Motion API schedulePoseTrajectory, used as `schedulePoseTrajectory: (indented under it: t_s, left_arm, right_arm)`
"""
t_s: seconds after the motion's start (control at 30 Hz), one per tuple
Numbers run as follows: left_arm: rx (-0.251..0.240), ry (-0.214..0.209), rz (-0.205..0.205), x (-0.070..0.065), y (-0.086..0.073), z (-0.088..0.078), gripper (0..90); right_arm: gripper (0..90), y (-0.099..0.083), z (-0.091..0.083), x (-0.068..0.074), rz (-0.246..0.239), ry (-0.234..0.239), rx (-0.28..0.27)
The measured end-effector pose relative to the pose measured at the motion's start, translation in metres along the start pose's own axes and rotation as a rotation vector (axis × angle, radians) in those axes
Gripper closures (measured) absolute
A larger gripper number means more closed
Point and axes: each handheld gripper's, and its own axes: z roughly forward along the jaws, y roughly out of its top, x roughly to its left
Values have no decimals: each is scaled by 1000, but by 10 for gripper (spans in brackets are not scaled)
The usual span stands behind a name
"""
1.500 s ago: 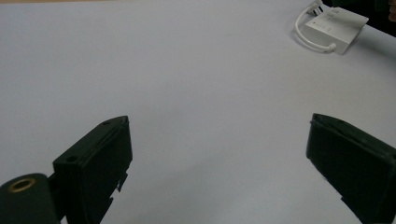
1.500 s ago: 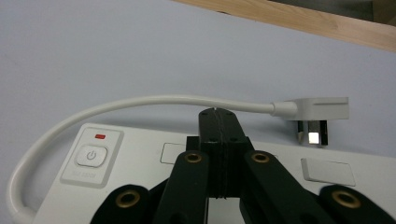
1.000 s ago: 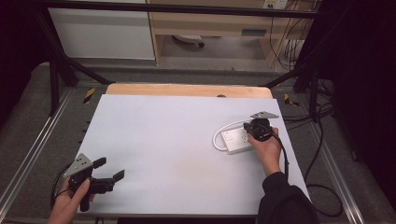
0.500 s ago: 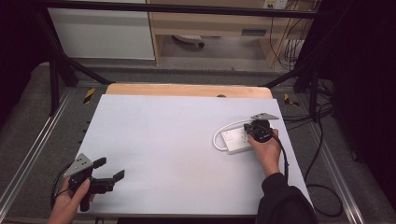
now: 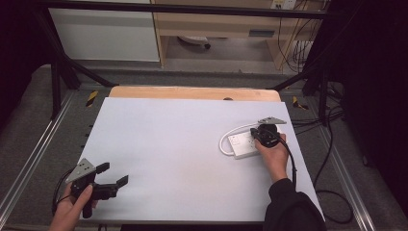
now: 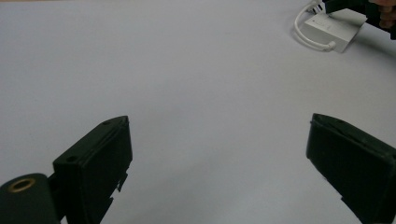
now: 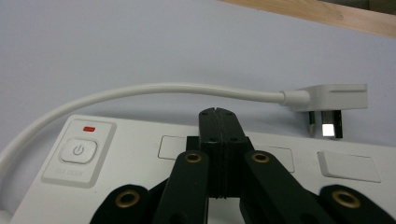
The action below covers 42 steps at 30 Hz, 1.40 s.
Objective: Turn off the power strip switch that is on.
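A white power strip [image 5: 239,143] lies at the right of the white table top, its cable [image 5: 226,136] looped round its left end. In the right gripper view the strip [image 7: 140,158] shows a power button [image 7: 78,150], and its plug [image 7: 329,97] rests on the table behind it. My right gripper [image 5: 257,136] is shut with nothing between the jaws, its tips [image 7: 218,113] low over the strip's top face. My left gripper [image 5: 114,173] is held at the near left corner, open and empty. In its own view its jaws [image 6: 219,122] stand wide apart, with the strip [image 6: 334,29] far off.
The white sheet [image 5: 183,144] covers a wooden table whose bare edge [image 5: 192,93] shows at the back. Metal frame rails [image 5: 36,154] run along both sides, and black cables [image 5: 332,144] hang off to the right.
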Motion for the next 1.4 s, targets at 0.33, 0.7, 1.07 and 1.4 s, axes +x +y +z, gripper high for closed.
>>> schedulePoseTrajectory:
  t_s: [0.33,0.7,1.07,1.4]
  left_arm:
    - [0,0,0,0,0,0,69]
    - [0,-1,-2,0,0,0,69]
    - [2,-1,-1,0,0,0,69]
    - [3,0,0,-1,0,0,69]
  right_arm:
    - [900,0,1,1,0,7,-1]
    - [900,-1,1,1,8,8,-8]
    - [900,-2,1,2,12,3,-14]
    - [900,-2,2,3,14,-8,8]
